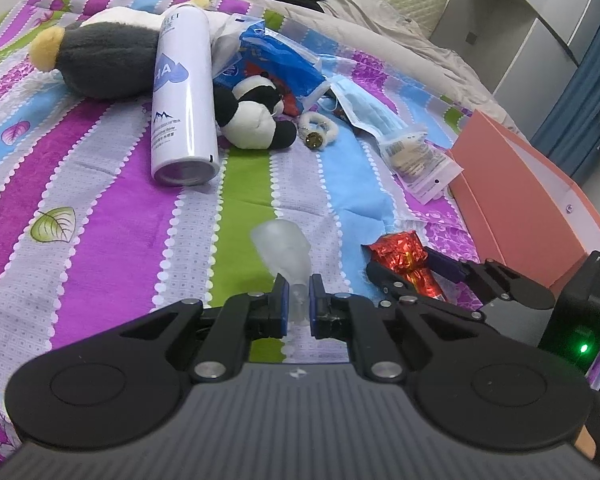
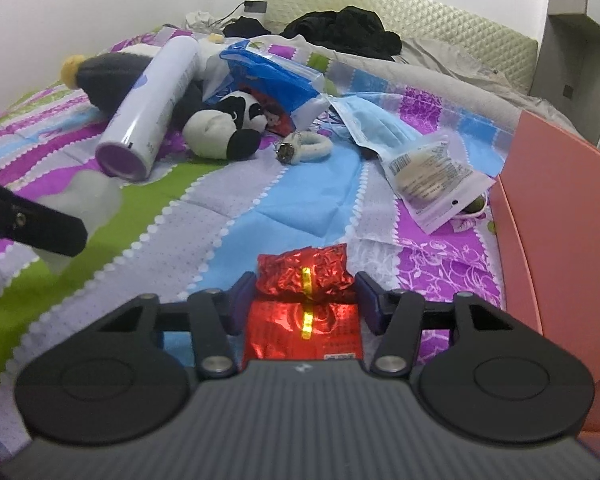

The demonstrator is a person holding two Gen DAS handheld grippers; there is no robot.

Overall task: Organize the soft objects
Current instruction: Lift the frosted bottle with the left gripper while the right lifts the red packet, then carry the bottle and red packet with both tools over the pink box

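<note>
Soft objects lie scattered across the striped bed point(image 1: 100, 208), and both grippers already carry something. Nearest, the left gripper point(image 1: 299, 300) has its jaws clamped on the narrow neck of a frosted translucent piece point(image 1: 284, 248), whose wide end points forward over the bedspread; gripping the thin part probably keeps the bulky end clear of the fingers. Just to its right, the right gripper point(image 2: 304, 300) has its jaws closed around a red foil packet point(image 2: 306, 280); the foil is crumpled where the pads press, and the packet's back end runs toward the camera. The coral box point(image 2: 556, 220) stands open along the right edge of the bed, near that gripper, so it is likely the place where things are to go. Farther out, a sealed pouch point(image 1: 416, 160) and a blue face mask point(image 1: 368, 110) overlap beside the box. Beyond them, mid-bed, a panda plush point(image 1: 252, 116) lies on its side, touching a white fluffy ring point(image 1: 320, 128) and a white spray can point(image 1: 184, 96). The can leans across a grey penguin plush point(image 1: 100, 60), with a blue plastic bag point(image 1: 276, 56) bunched behind the panda. At the headboard, dark clothes point(image 2: 340, 28) are piled on a grey blanket. The 2 plush toys are not yet handled.
</note>
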